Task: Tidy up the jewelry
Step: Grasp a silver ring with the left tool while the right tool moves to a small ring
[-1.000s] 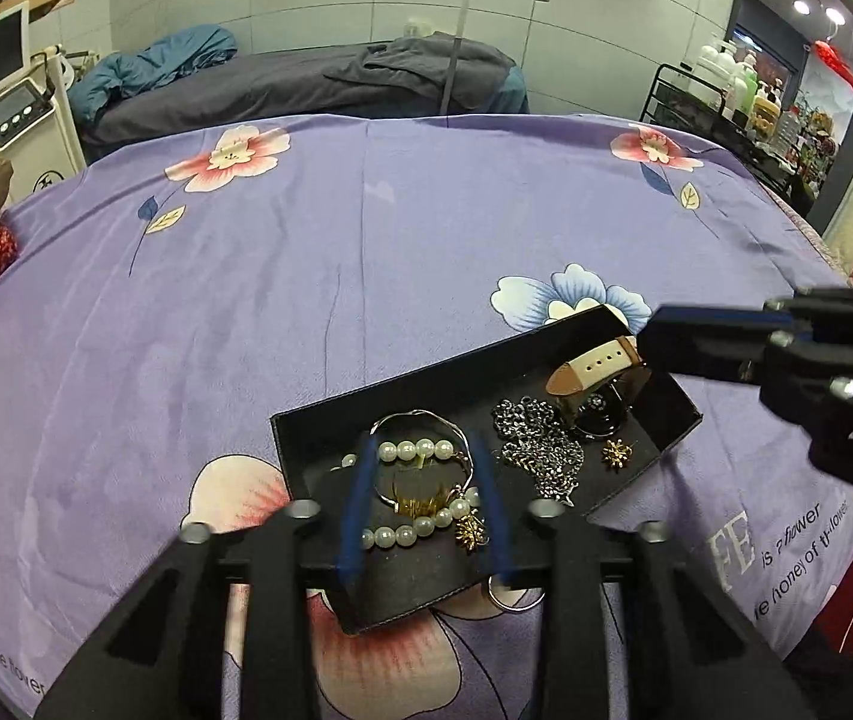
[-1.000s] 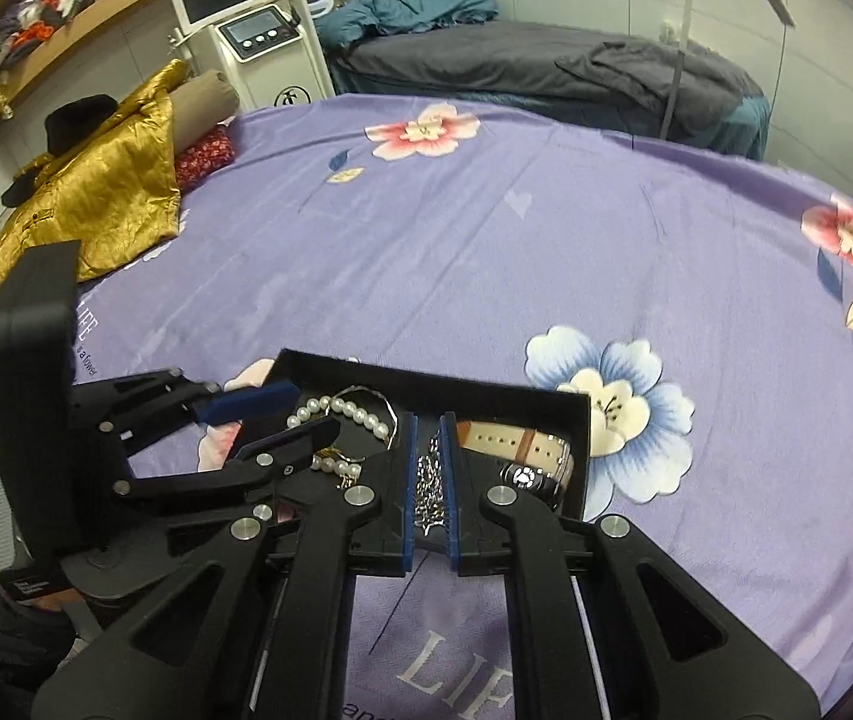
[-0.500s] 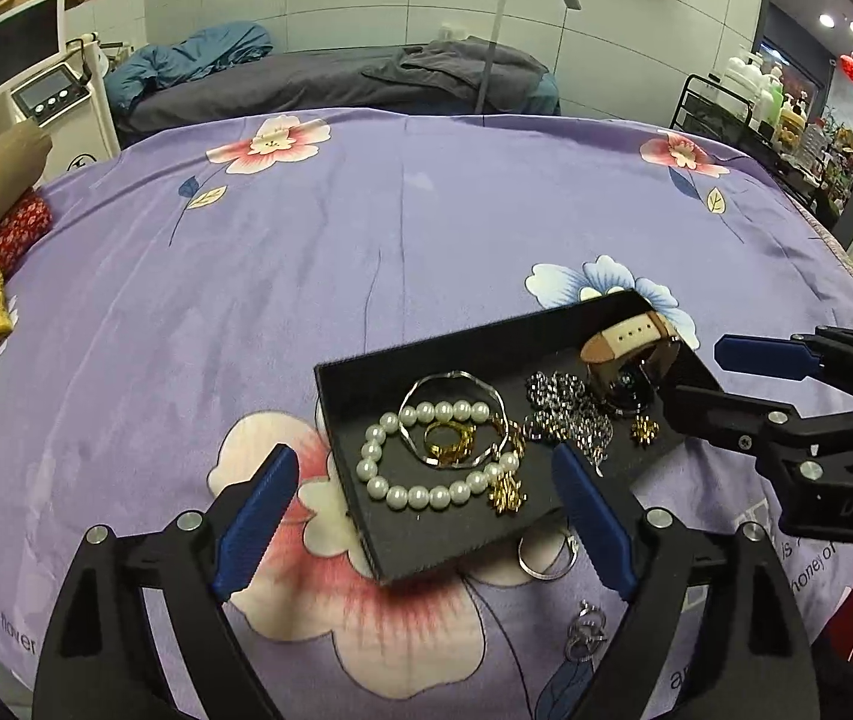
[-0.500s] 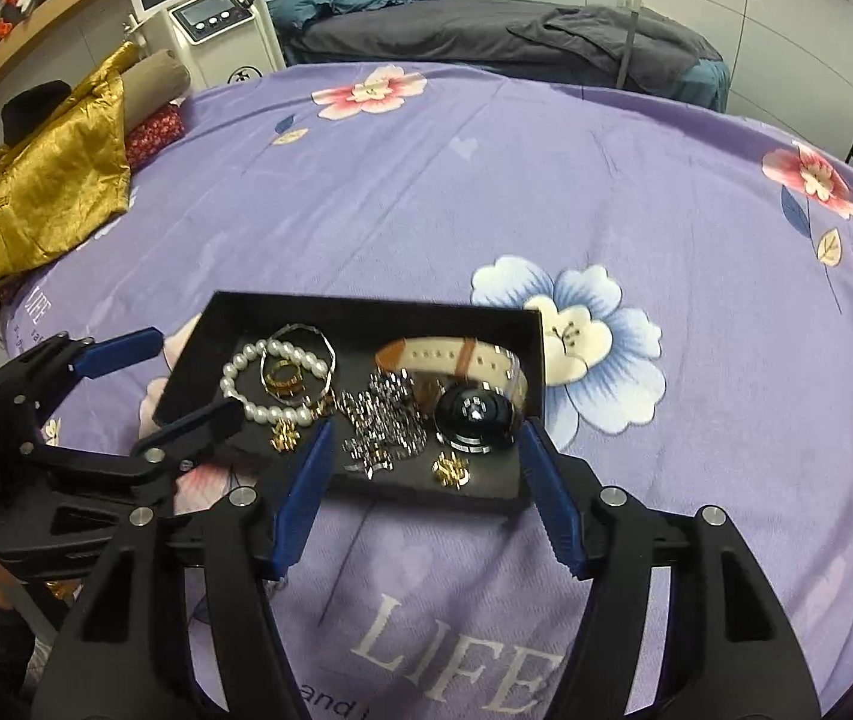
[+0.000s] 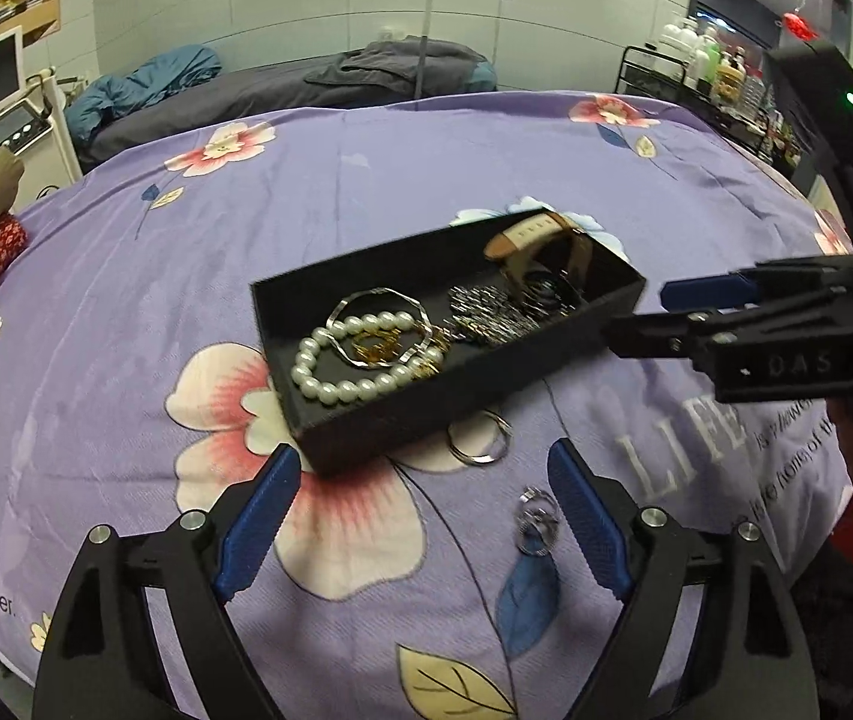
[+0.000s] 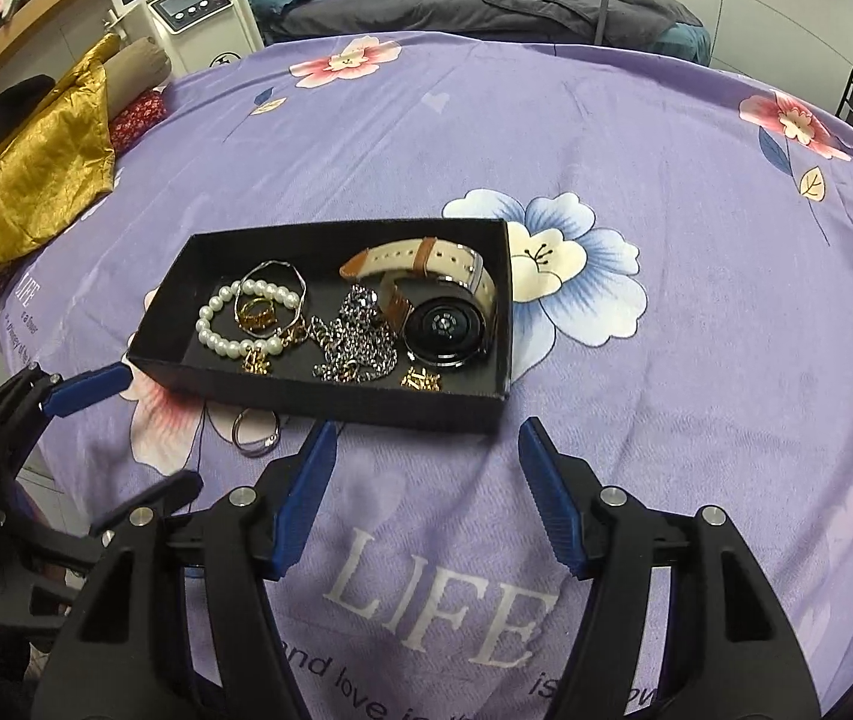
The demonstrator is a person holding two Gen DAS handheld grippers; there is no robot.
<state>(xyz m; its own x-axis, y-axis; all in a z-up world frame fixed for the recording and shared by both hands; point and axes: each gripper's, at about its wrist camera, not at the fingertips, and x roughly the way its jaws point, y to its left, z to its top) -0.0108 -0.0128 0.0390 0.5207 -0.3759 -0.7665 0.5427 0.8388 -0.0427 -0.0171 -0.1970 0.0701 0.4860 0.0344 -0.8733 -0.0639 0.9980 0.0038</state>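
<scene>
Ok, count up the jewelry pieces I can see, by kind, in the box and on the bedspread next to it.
Pearl bracelet: 1
Silver bangle: 1
Silver chain: 1
Watch: 1
Gold pieces in the black box, tangled, roughly: 3
Silver hoops on the bedspread, one and another: 2
Total: about 9

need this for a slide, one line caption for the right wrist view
Open right gripper hovers before a black rectangular tray of jewelry on a purple floral bedspread.

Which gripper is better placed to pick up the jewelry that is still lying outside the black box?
Left, probably. The left gripper is open, and the small ring charm lies between its fingers, hoop ring just ahead. The right gripper is off to the side.
</scene>
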